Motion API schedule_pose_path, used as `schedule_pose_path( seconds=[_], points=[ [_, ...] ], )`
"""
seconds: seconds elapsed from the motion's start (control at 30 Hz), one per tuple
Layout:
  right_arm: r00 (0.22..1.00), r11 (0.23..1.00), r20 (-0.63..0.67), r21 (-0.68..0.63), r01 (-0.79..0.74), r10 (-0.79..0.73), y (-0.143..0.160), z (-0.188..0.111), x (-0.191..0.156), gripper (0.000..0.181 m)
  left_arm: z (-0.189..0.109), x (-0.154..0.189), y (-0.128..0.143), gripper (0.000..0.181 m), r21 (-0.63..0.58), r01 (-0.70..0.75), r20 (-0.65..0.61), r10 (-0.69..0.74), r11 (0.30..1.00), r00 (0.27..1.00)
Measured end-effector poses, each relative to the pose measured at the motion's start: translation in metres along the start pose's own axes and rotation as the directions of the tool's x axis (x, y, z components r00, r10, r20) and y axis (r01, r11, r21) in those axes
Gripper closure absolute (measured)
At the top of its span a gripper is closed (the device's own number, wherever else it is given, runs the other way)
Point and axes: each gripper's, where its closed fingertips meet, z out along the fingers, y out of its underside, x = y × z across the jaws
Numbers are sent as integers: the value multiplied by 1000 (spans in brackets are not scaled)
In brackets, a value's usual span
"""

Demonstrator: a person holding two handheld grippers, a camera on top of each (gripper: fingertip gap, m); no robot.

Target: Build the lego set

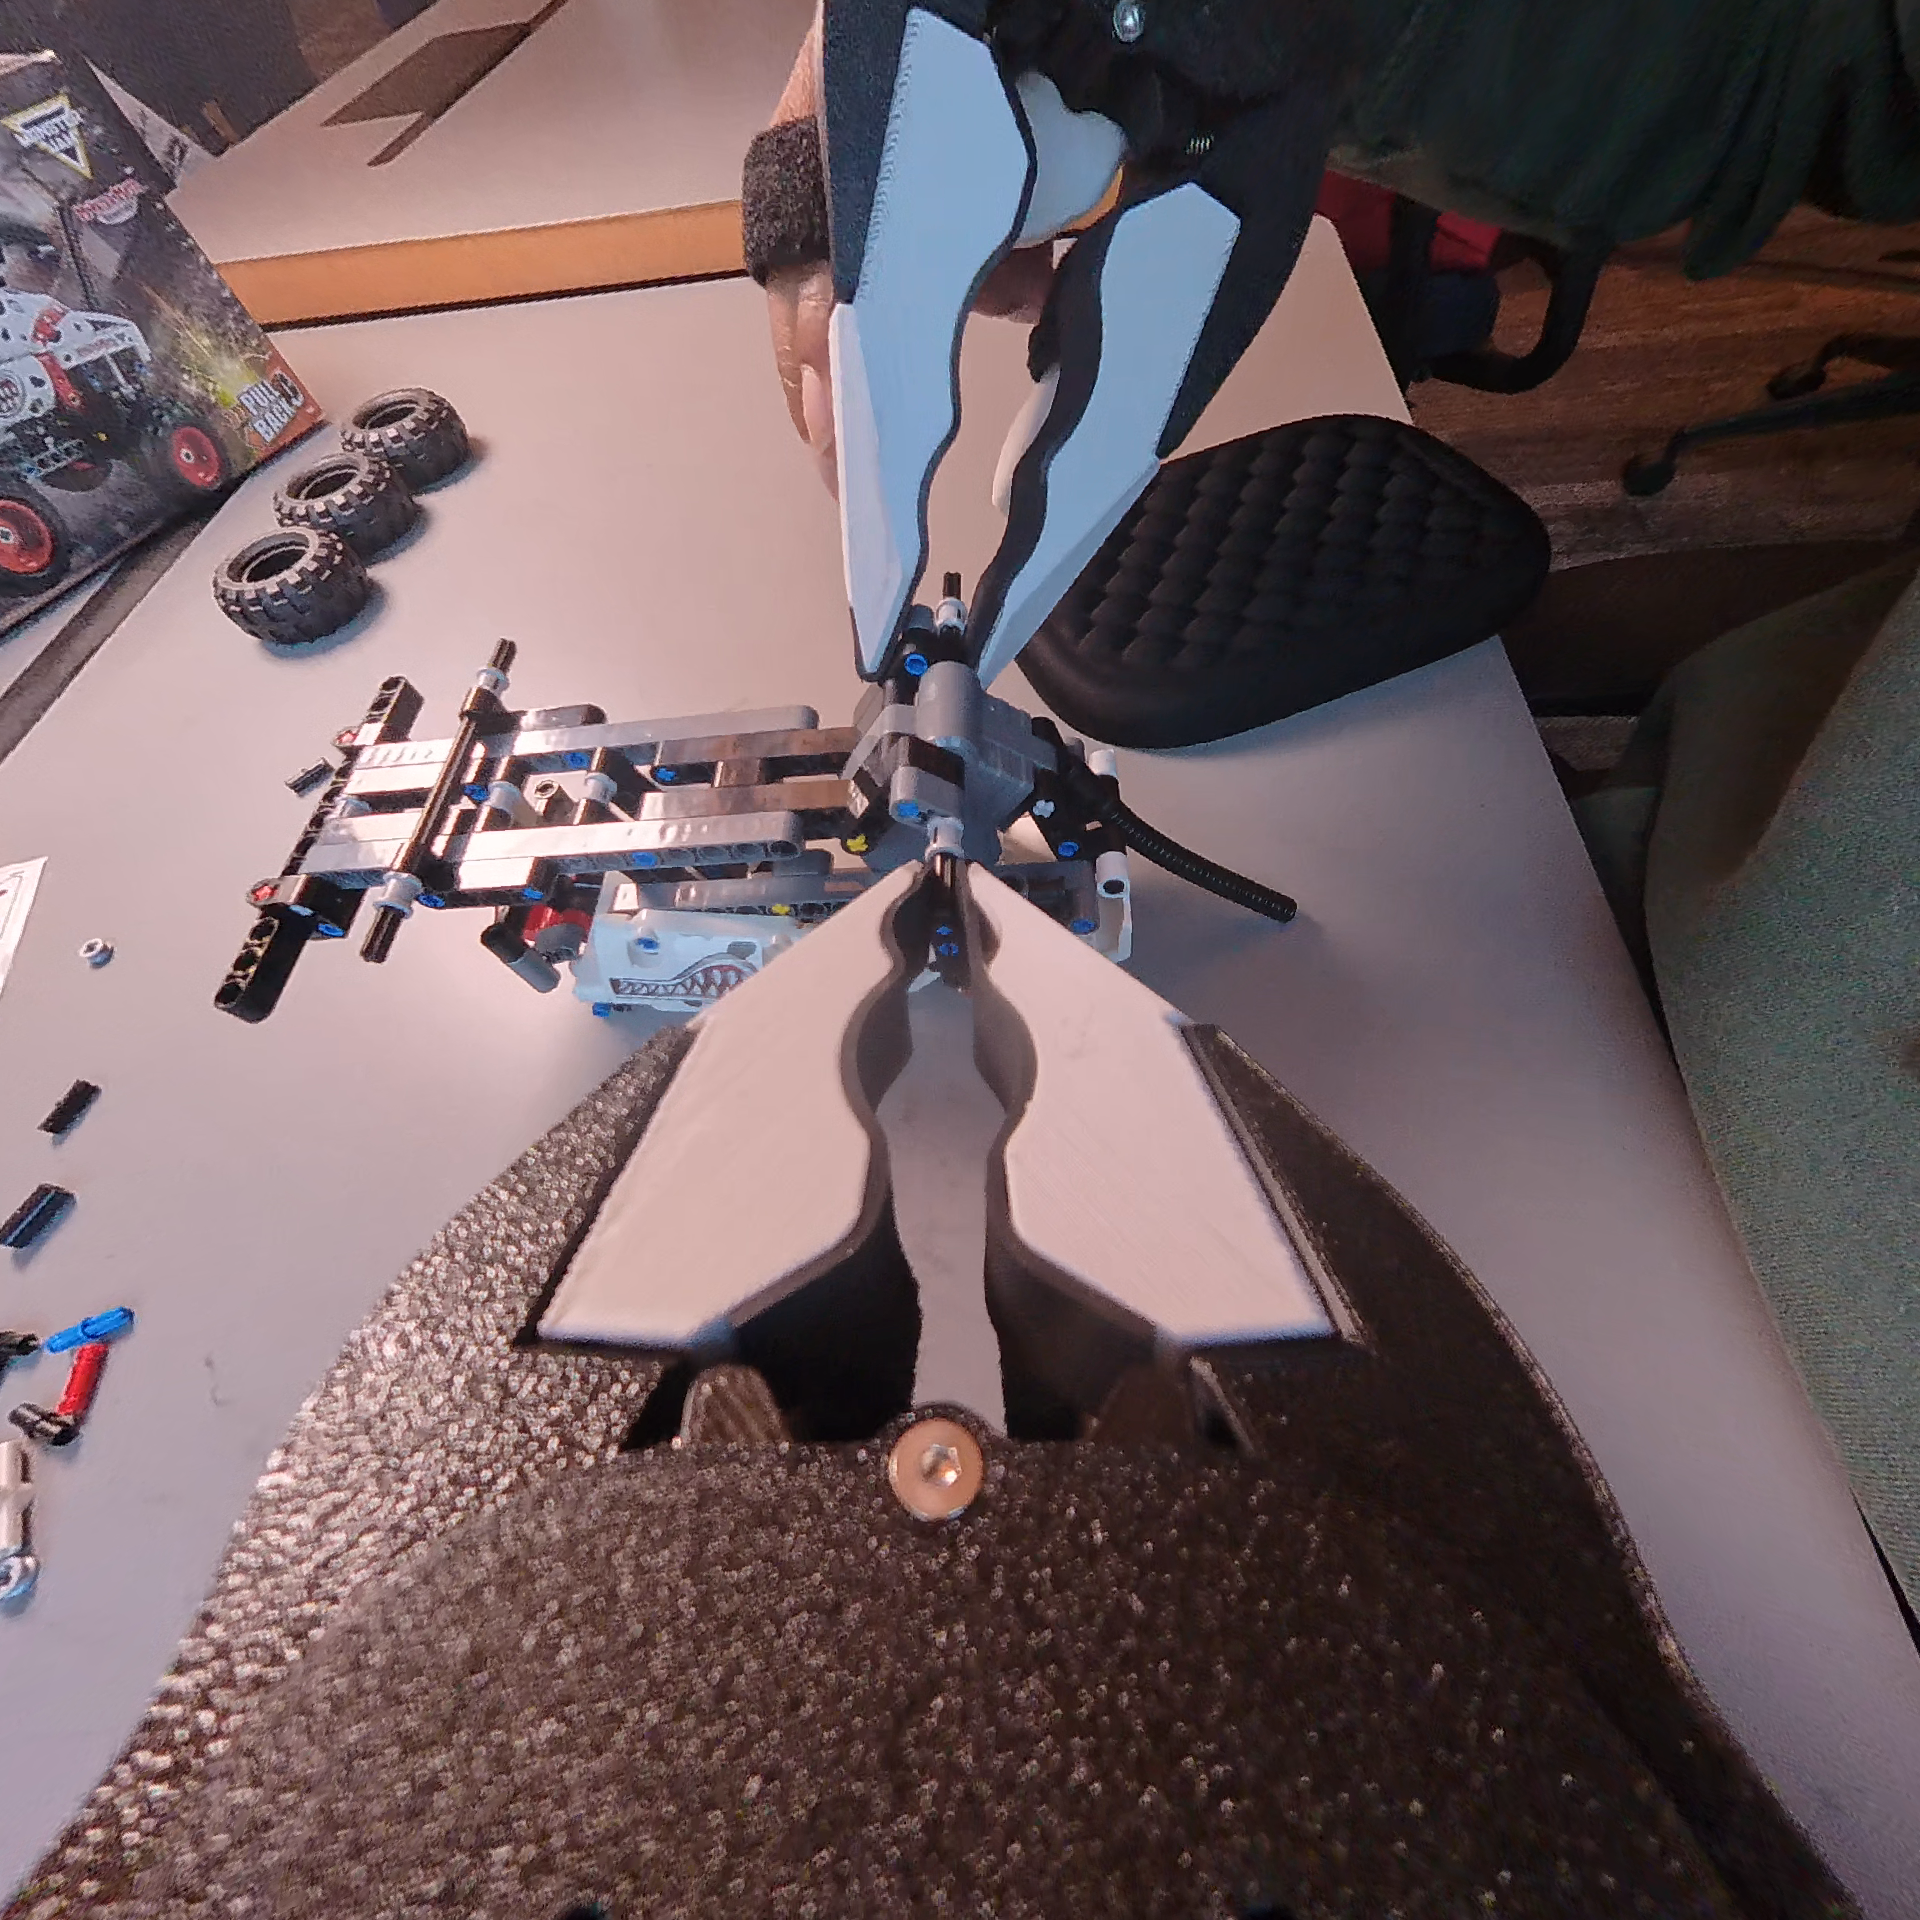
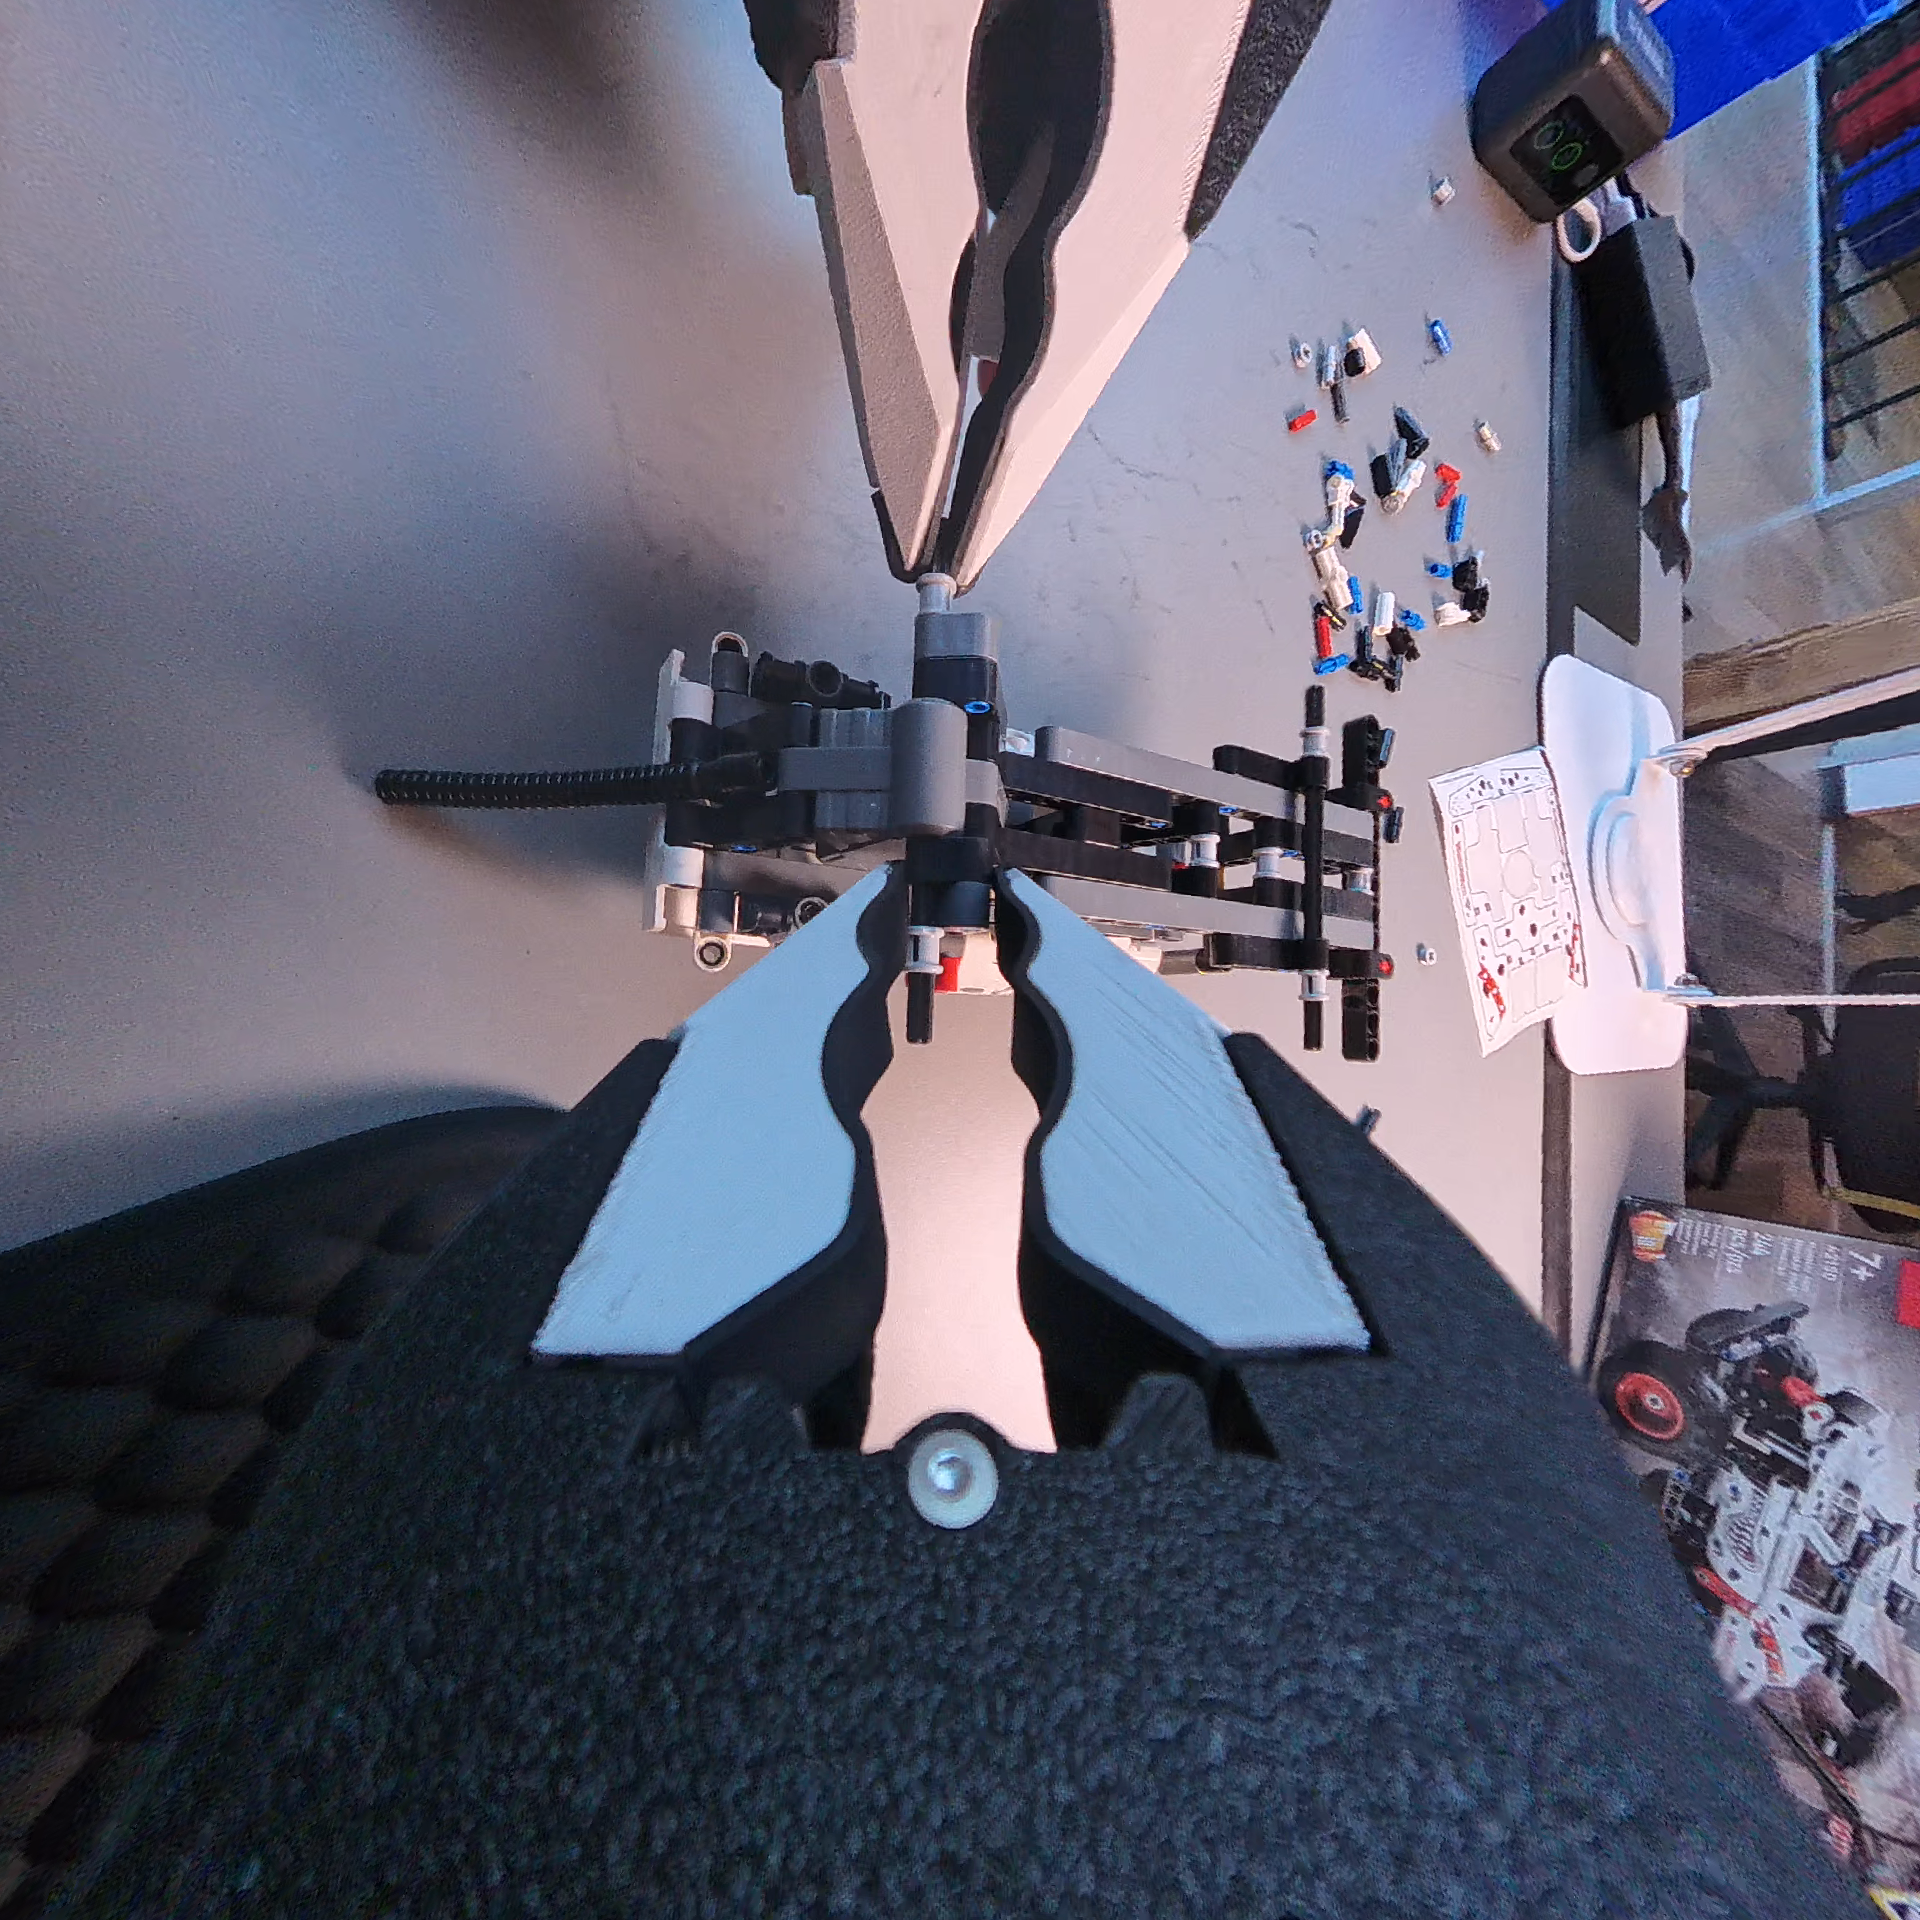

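Note:
The grey and black lego truck chassis (image 1: 623, 800) lies across the grey table (image 1: 644, 436), with a black ribbed hose (image 1: 1195, 852) at one end and a white shark-mouth panel (image 1: 675, 966) underneath. My left gripper (image 1: 940, 894) is shut on the near end of the black cross axle at the chassis's grey block. My right gripper (image 1: 935, 649) comes from the far side and closes on the opposite end. In the right wrist view the chassis (image 2: 1091, 821) sits crosswise. My right gripper (image 2: 945, 894) clamps its black block. My left gripper (image 2: 935, 577) pinches the white-tipped axle end.
Three black tyres (image 1: 332, 499) and the set's box (image 1: 104, 364) stand at the left. Several loose small parts (image 2: 1382, 520), a sticker sheet (image 2: 1507, 894) and a black camera device (image 2: 1569, 104) lie beyond the chassis. A black mesh chair seat (image 1: 1299, 582) sits at the table's edge. Tip to tip, the grippers are about 6 cm apart.

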Motion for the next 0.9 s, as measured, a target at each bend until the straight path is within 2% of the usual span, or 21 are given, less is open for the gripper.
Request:
schedule_pose_path(
  seconds=[0.23, 0.47, 0.9],
  points=[
    [1000, 1000, -29, -1, 4, -4, -1, 0, 0, 165, -1, 0, 1, 178, 14, 46, -27, -45, 999, 999],
    [984, 983, 63, 75, -170, 166, 1, -6, -1, 159, -3, 0, 1, 178, 39, 70, -50, -68, 997, 996],
    [985, 980, 55, 112, -167, 162, -4, -8, -1, 165, -3, -2, 1, 178, 52, 68, -40, -66, 996, 997]
  ],
)
